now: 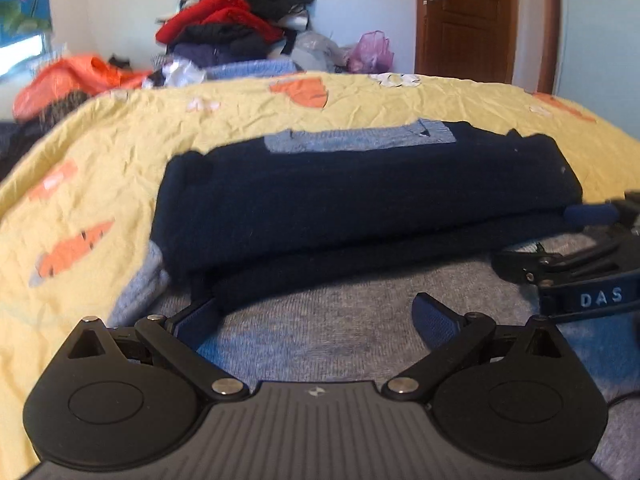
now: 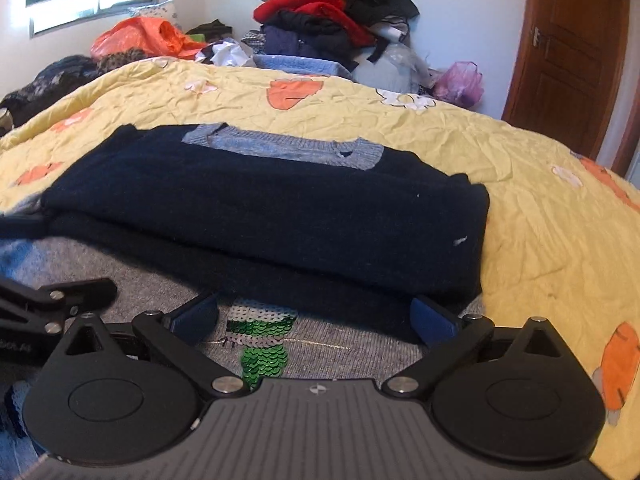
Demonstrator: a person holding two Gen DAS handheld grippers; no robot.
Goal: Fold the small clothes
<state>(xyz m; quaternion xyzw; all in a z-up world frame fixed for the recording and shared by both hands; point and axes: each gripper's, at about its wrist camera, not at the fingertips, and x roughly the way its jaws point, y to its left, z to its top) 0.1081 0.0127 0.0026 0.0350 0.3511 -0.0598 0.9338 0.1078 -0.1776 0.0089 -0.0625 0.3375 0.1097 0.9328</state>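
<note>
My left tool (image 1: 316, 320) and right tool (image 2: 316, 316) both stood released, nothing between their pads, over one grey sweater (image 2: 340, 354) on the bed (image 2: 540, 220). Its navy sleeves (image 2: 260, 216) lay folded across it. Behind were one clothes pile (image 2: 332, 20), one orange bag (image 2: 140, 36), one purple bag (image 2: 460, 82) and one door (image 2: 572, 48).

The right gripper (image 2: 314, 318) is at the bottom centre, jaws wide apart with nothing between them, over a grey sweater (image 2: 332, 350) with green sequins. The folded navy sleeves (image 2: 260, 208) fill the middle of the frame on a yellow quilt (image 2: 540, 200). At lower left is probably the left gripper (image 2: 52, 300).
</note>
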